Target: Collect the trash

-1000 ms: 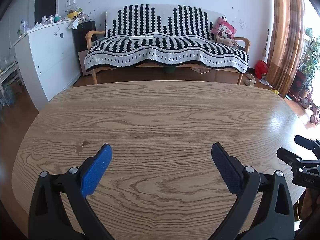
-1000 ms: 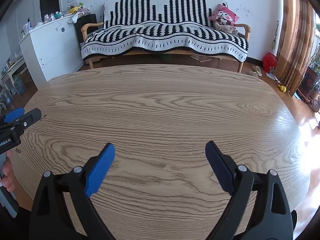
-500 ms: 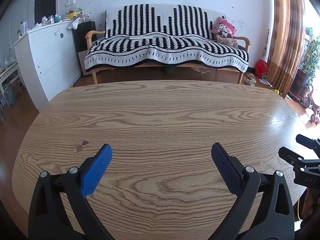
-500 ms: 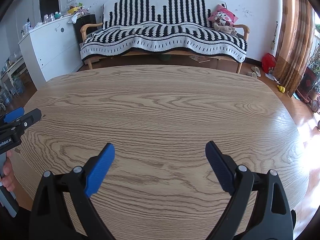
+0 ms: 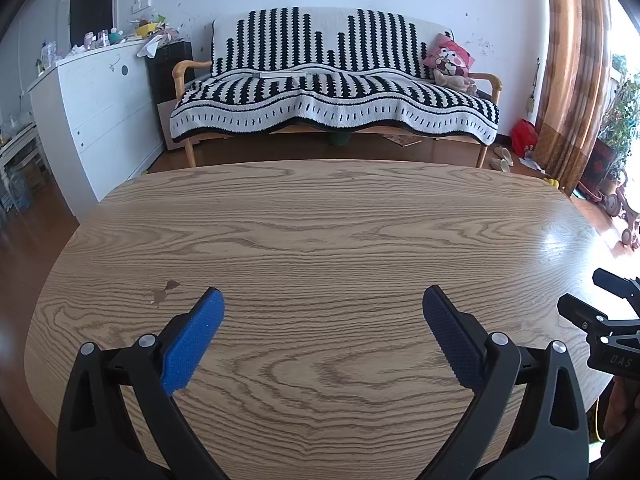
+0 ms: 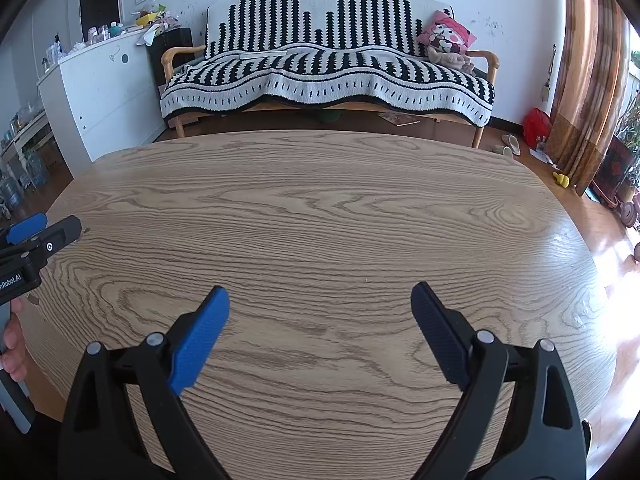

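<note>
No trash shows on the oval wooden table (image 5: 320, 232) in either view; only a small brown stain (image 5: 162, 293) marks its near left part. My left gripper (image 5: 323, 308) hangs open over the table's near edge with nothing between its blue pads. My right gripper (image 6: 320, 307) is open too, empty, over the near edge further right. Each gripper appears at the rim of the other's view: the right gripper (image 5: 612, 320) in the left wrist view and the left gripper (image 6: 36, 240) in the right wrist view, with a hand (image 6: 12, 344) below it.
Beyond the table stands a sofa (image 5: 332, 92) under a black-and-white striped blanket, with a pink cushion (image 5: 450, 58). A white cabinet (image 5: 100, 112) is at the left, curtains (image 5: 572, 80) and plants at the right. Slippers (image 5: 502, 156) and a red bag (image 5: 524, 136) lie on the floor.
</note>
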Motion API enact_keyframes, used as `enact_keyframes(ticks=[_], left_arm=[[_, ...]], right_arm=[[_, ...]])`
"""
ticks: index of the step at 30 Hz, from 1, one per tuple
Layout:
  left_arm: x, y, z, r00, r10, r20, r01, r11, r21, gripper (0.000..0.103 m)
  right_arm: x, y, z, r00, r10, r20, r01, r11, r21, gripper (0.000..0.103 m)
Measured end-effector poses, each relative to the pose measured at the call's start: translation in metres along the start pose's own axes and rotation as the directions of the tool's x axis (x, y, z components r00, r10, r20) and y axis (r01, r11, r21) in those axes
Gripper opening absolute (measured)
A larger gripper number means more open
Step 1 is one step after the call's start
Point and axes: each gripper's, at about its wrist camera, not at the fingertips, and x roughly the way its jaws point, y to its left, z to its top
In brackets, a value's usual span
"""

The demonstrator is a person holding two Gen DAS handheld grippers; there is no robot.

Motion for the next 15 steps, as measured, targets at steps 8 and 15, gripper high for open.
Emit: enact_keyframes(ticks=[8,15], left_arm=[[-0.0011,0.0022,-0.0056,1.000,0.005,-0.003,-0.005,1.000,-0.003,0.096],[0.0006,0.0032,-0.0074,1.000,-0.003,-0.011,0.003,1.000,0.008,0.096]], right_arm=[[-0.0036,-0.0042,-0.0001,1.000,-0.002,0.002,0.002,1.000,-0.005,0.089],[-0.0043,-0.0053,-0.0001,1.000,-0.003,0.002,0.003,1.000,-0.008,0.089]])
